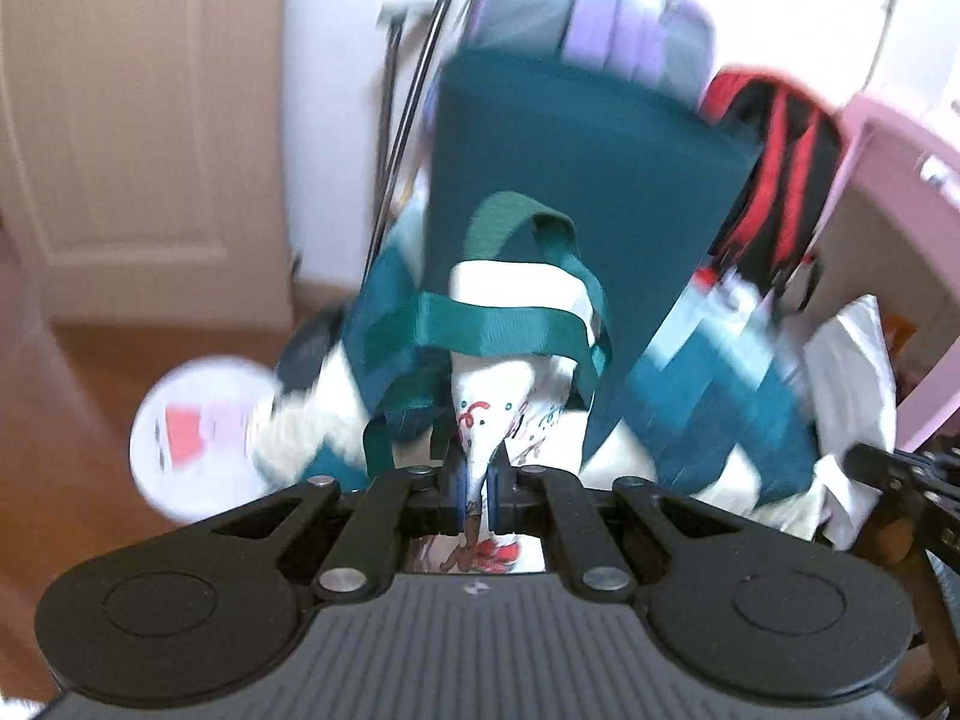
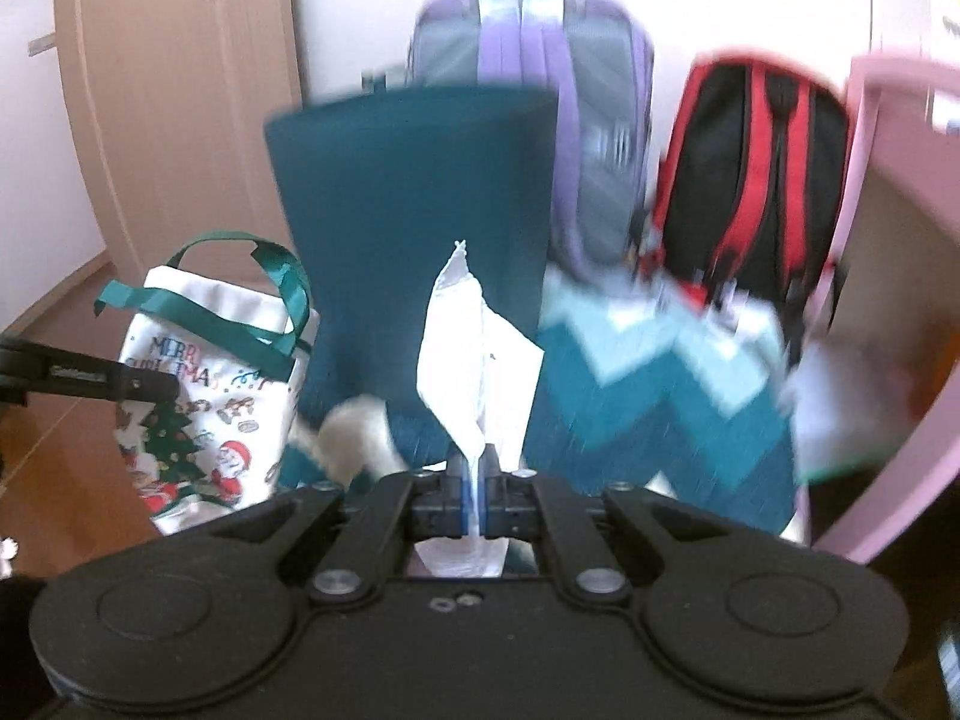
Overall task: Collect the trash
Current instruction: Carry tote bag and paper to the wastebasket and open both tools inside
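White crumpled tissue (image 2: 474,360) clamped between the right gripper (image 2: 475,480) fingers, standing up ahead of the pads, a tail of it showing behind them. Left gripper (image 1: 474,483) fingers pressed together on the rim of a white Christmas gift bag (image 1: 510,324) with green ribbon handles (printed "MERRY CHRISTMAS", tree and Santa figures, readable from the right wrist view). Bag hangs off the floor, to the left of the tissue in the right view.

Behind both: a teal cushion (image 2: 414,204), teal-and-white zigzag blanket (image 2: 654,408), a purple suitcase (image 2: 540,60), and a red-and-black backpack (image 2: 750,180) against the wall. Pink furniture edge (image 2: 870,120) at right. A round white lid or plate (image 1: 198,420) lies on the wooden floor (image 1: 78,420); blurred, cannot tell which.
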A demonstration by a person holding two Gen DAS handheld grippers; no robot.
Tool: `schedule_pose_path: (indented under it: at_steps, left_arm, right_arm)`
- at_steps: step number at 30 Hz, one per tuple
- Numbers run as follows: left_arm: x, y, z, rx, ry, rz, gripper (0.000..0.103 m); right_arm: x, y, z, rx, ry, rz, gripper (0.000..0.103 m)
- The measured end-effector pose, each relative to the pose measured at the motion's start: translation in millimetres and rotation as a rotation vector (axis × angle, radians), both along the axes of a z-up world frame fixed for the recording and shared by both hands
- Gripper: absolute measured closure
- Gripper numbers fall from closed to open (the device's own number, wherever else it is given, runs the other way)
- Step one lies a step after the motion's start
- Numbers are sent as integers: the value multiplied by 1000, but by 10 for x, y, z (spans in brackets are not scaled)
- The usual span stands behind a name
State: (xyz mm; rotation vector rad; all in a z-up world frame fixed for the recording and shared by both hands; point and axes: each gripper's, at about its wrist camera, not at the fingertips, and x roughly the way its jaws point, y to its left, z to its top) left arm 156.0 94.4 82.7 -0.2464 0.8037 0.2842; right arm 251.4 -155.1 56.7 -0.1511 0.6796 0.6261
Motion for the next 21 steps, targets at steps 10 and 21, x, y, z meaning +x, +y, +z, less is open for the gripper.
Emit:
schedule_pose_path:
  at_steps: [10,21]
  left_arm:
    - [511,-148,1359,76,-235,-39,97]
    - [1469,-5,1823,129,-274,-30,97]
  right_arm:
    - [431,242,1256,113,-193,3,100]
    - [1017,759,1502,148,-187,10,100]
